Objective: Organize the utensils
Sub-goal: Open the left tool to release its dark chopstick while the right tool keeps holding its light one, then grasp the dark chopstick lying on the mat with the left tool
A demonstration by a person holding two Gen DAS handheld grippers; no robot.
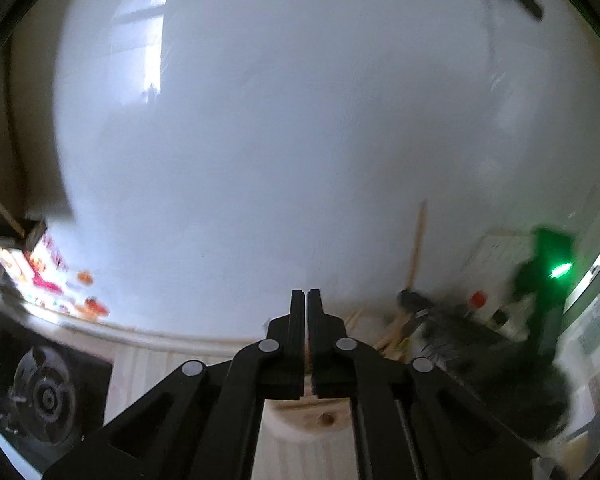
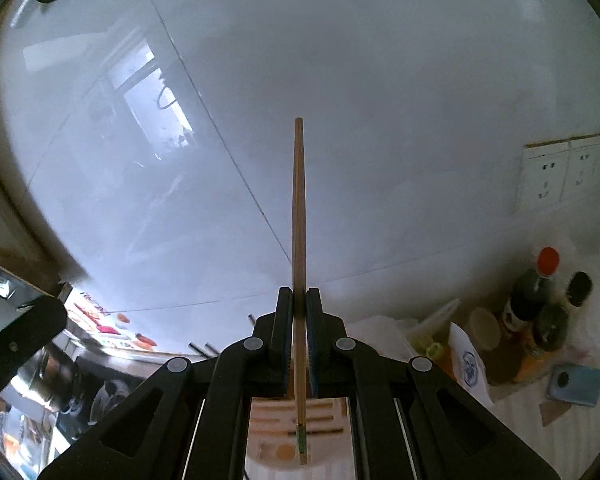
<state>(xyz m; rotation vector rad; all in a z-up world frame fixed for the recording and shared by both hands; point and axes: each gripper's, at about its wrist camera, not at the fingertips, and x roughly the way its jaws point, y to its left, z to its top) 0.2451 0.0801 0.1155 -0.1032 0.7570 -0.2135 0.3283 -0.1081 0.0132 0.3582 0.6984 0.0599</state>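
The right gripper (image 2: 299,304) is clamped on a wooden chopstick (image 2: 299,200) that stands up past its fingertips against the white wall (image 2: 380,80). The left gripper (image 1: 305,300) has its jaws pressed together, holding nothing. More utensils (image 1: 396,332) lie bunched at the countertop's (image 1: 140,364) back edge by the wall, blurred.

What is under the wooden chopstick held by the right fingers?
Beneath the thin wooden chopstick, clamped in the right gripper, sits a pale wooden holder with slots. The black linkage covers its sides, so its full shape and contents cannot be seen.
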